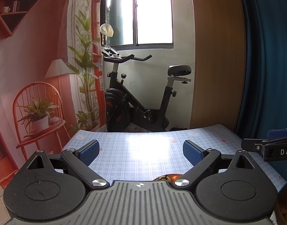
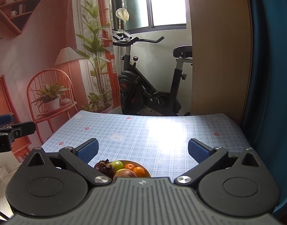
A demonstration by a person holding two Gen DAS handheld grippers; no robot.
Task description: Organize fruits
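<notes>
A table (image 2: 162, 131) covered in a pale blue checked cloth fills the lower half of both wrist views, with an exercise bike (image 2: 149, 78) and a bright window beyond its far edge. Most of the cloth is bare.

At the near edge of the table, just below the right gripper (image 2: 142, 151), sits a shallow orange bowl (image 2: 146, 170) of fruit. It holds a dark purple mangosteen (image 2: 104, 167), a green apple (image 2: 117, 164), a reddish apple (image 2: 125, 173) and two small oranges (image 2: 138, 170), all piled touching one another. In the left wrist view only a sliver of this bowl shows under the left gripper (image 1: 140, 151).

Both grippers hang above the table with their blue-padded jaws spread wide and nothing between them. Each one's tip shows at the side edge of the other's view.

Judging from this, the fruit is gathered in one bowl and no piece lies loose on the visible cloth. Whether the sorting is finished or has not begun cannot be told; the near part of the bowl is hidden behind the gripper body.
</notes>
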